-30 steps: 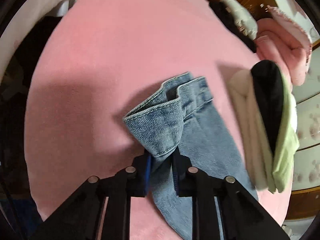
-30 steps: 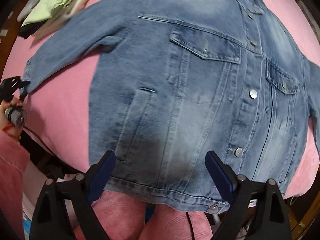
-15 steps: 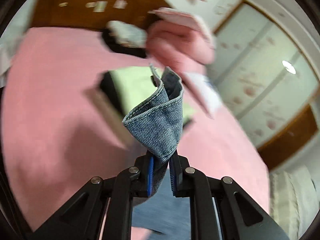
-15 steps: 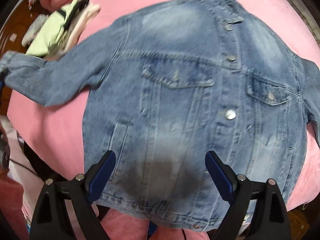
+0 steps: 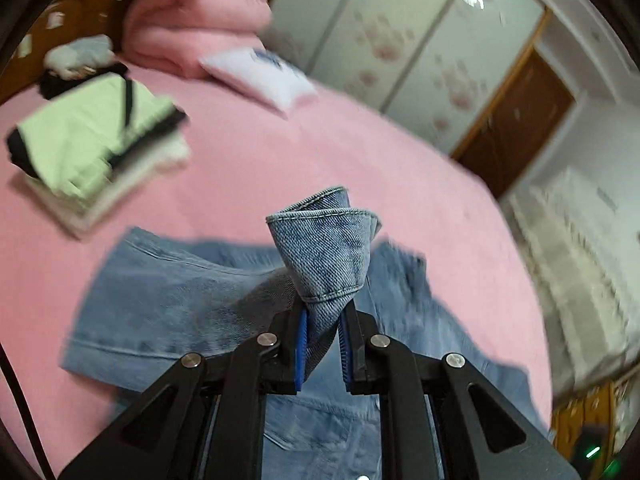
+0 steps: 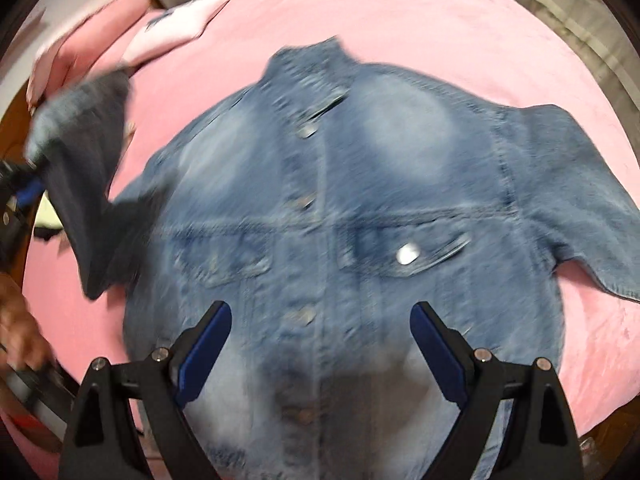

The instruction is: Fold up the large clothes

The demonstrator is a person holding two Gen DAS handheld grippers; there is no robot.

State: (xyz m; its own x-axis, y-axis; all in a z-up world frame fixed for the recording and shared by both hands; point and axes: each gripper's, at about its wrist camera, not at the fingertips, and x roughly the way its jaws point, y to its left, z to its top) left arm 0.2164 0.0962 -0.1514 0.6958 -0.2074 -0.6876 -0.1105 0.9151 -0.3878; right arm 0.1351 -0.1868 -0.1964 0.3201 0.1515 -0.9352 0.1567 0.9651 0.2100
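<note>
A: Which step is going on here?

B: The first sleeve fold, I'd judge. The jacket (image 6: 360, 208) is lying front up and buttoned on the pink bed (image 6: 440, 12), and the left tongs (image 5: 323, 344) are clamping the cuff (image 5: 324, 248), holding it raised above the jacket's body.

A: And the right tongs?

B: The right tongs (image 6: 320, 344) are hovering over the lower front with their jaws wide apart, gripping nothing. The other sleeve (image 6: 580, 216) is lying spread out to the side.

A: What is the next move asking for?

B: Probably carrying the cuff across the chest and laying the sleeve flat, without bunching at the shoulder. The denim is looking stiff, so the crease may be needing a press from the free tongs before the cuff is let go.

A: Anything in the way?

B: A stack of folded clothes (image 5: 92, 148) is sitting near the pillows, well apart from the jacket.
</note>
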